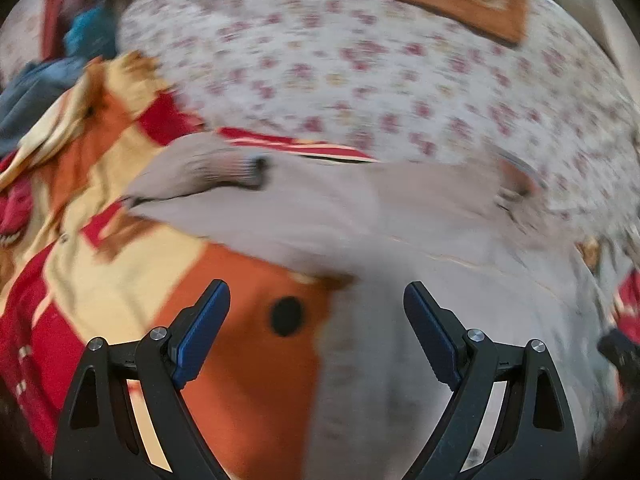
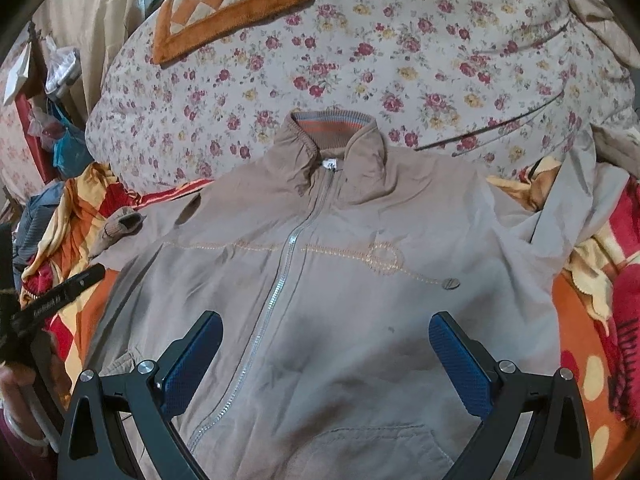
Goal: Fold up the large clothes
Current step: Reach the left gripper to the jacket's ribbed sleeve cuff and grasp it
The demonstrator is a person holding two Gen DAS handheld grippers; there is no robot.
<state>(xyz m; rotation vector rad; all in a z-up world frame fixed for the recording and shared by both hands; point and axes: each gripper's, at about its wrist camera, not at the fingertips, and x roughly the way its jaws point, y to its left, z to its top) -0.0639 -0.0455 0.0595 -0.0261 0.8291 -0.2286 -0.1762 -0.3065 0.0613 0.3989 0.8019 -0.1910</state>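
Note:
A beige zip-up jacket lies front up on the bed, collar far, zipper closed. Its left sleeve with a ribbed cuff is bent across the shoulder; the other sleeve trails off to the right. My right gripper hovers open over the jacket's lower chest, holding nothing. In the blurred left wrist view the same jacket fills the right half and its ribbed cuff lies ahead. My left gripper is open above the jacket's left edge, empty. That left gripper also shows at the right wrist view's left edge.
An orange, red and cream blanket lies under the jacket, on a floral bedspread. An orange checked cushion rests at the far side. Clothes and bags pile up at the far left. A hand is at the lower left.

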